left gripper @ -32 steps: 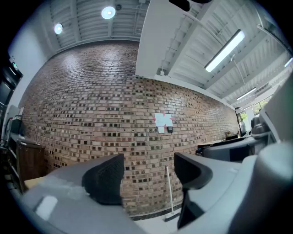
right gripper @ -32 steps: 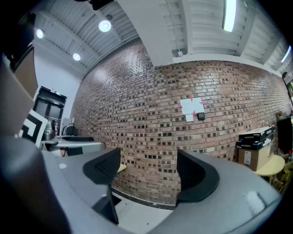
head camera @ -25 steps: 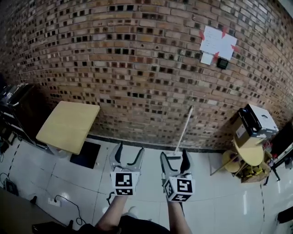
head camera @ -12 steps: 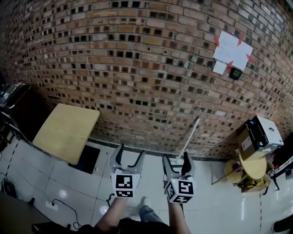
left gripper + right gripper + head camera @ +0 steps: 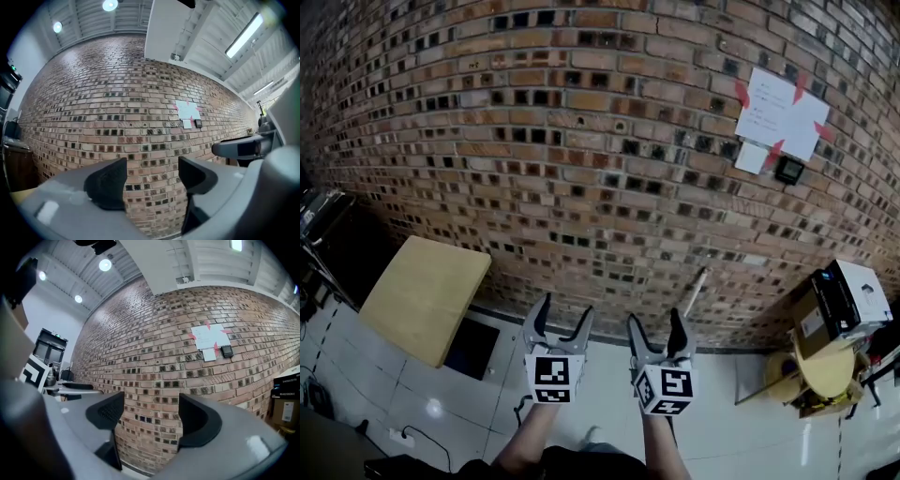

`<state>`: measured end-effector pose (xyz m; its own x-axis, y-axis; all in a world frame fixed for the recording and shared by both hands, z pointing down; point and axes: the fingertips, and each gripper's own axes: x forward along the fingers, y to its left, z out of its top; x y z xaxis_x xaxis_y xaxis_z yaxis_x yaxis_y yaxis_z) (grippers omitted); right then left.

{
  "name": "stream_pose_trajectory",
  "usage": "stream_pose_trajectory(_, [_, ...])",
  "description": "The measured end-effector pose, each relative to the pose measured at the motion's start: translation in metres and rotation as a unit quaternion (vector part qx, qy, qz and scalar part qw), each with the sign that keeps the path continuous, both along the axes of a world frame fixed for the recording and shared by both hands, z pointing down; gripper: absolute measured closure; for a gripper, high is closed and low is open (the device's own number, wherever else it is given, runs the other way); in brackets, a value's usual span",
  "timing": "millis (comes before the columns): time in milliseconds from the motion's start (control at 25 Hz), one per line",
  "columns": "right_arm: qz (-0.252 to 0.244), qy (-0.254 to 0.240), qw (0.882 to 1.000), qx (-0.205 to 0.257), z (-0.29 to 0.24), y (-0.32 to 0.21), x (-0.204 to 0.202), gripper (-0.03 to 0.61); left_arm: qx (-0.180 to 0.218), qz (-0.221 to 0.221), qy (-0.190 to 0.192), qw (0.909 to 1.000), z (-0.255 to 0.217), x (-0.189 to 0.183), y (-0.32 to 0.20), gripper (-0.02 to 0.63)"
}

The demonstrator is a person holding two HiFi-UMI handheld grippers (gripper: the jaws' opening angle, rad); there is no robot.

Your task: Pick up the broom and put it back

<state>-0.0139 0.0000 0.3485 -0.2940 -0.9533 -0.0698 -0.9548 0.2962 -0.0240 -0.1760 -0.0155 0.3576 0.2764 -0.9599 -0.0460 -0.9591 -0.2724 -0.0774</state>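
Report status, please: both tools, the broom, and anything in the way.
Left tool open, empty. Right tool open, empty, jaws closing slightly. Broom leaning on brick wall, ahead of right tool. Nothing seen in the way.

No text you can read: print on taped wall sheet (image 5: 780, 111) too small, label on cardboard box (image 5: 286, 399) blurred.

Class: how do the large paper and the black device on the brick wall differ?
The paper is white, the device black. The paper is far larger than the device. Red tape holds the paper's corners; the device shows none. Both are on the wall.
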Motion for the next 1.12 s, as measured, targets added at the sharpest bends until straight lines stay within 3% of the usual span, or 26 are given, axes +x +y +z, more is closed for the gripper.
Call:
stream_pose_trajectory(280, [0.023, -0.01, 0.999, -0.021, 0.011, -0.047, 0.058, 0.212, -0.014, 0.04, -0.01, 0.999, 0.001, 0.061, -0.059, 0.268])
stream_pose_trajectory(480, [0.063, 0.006, 0.997, -0.032, 0.025, -0.076, 0.104, 0.213, -0.029, 0.096, -0.019, 0.9948, 0.015, 0.118, -0.101, 0.268])
stream_pose_trajectory(760, [0.139, 0.0, 0.989, -0.053, 0.046, -0.129, 0.16, 0.213, -0.029, 0.181, -0.02, 0.9828, 0.024, 0.19, -0.177, 0.268])
stream_pose_trajectory(1120, [0.186, -0.013, 0.982, -0.03, 0.031, -0.198, 0.183, 0.215, -0.027, 0.254, -0.032, 0.9664, 0.015, 0.232, -0.264, 0.27])
